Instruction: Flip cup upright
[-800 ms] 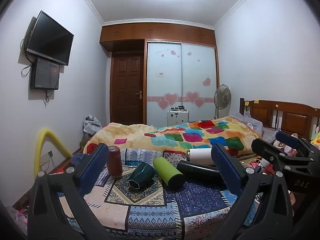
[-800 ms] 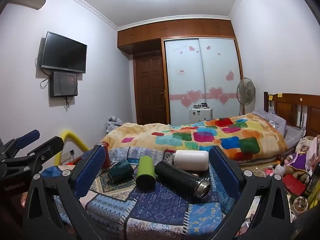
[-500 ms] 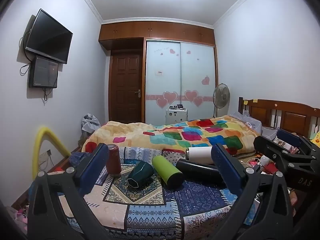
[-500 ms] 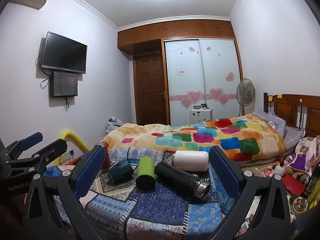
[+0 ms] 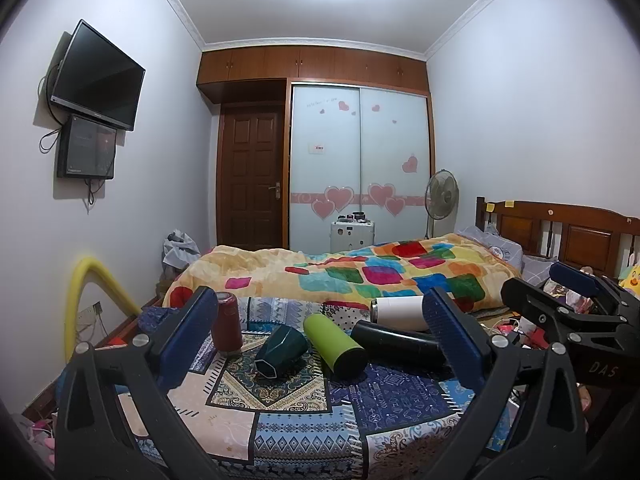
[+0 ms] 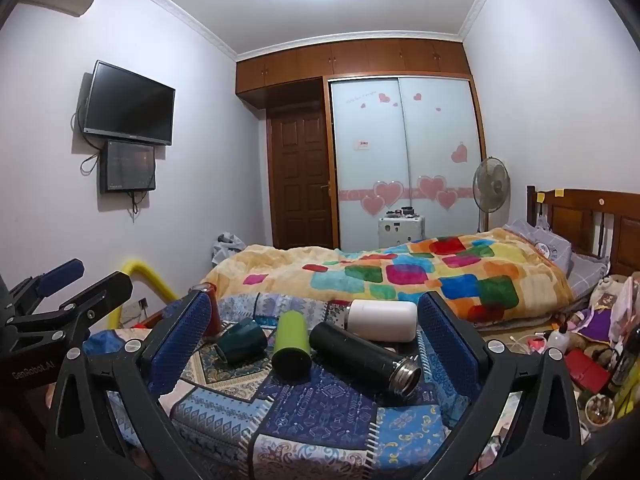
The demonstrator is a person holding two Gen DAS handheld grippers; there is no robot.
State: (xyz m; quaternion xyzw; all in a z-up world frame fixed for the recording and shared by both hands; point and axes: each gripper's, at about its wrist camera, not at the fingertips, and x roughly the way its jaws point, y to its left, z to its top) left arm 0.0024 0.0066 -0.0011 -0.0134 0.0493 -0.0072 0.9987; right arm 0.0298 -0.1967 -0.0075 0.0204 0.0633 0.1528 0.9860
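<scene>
A patchwork cloth (image 5: pixel 304 420) in blue and beige covers the worktop, which stands in a bedroom beside a bed with a colourful blanket (image 5: pixel 360 276). A television (image 5: pixel 98 76) hangs on the left wall, and a wardrobe with pink hearts (image 5: pixel 360 168) closes the far end.

The dark green cup (image 5: pixel 280 350) lies on its side near the middle of the cloth. Next to it lie a lime green bottle (image 5: pixel 334 344), a black flask (image 5: pixel 398 344) and a white bottle (image 5: pixel 400 312). A red can (image 5: pixel 227 326) stands upright to the left of the cup.

The left tongs (image 5: pixel 320 344) are wide open above the near edge of the worktop; they hold nothing and touch nothing. The right tongs (image 6: pixel 314 350) are also wide open and empty.

The right wrist view shows the steel mouth of the black flask and the clutter on the floor (image 6: pixel 580 352) at the right. The left wrist view shows the red can whole, while in the right view a blue pad hides most of it. Each view shows the other tongs at its edge.
</scene>
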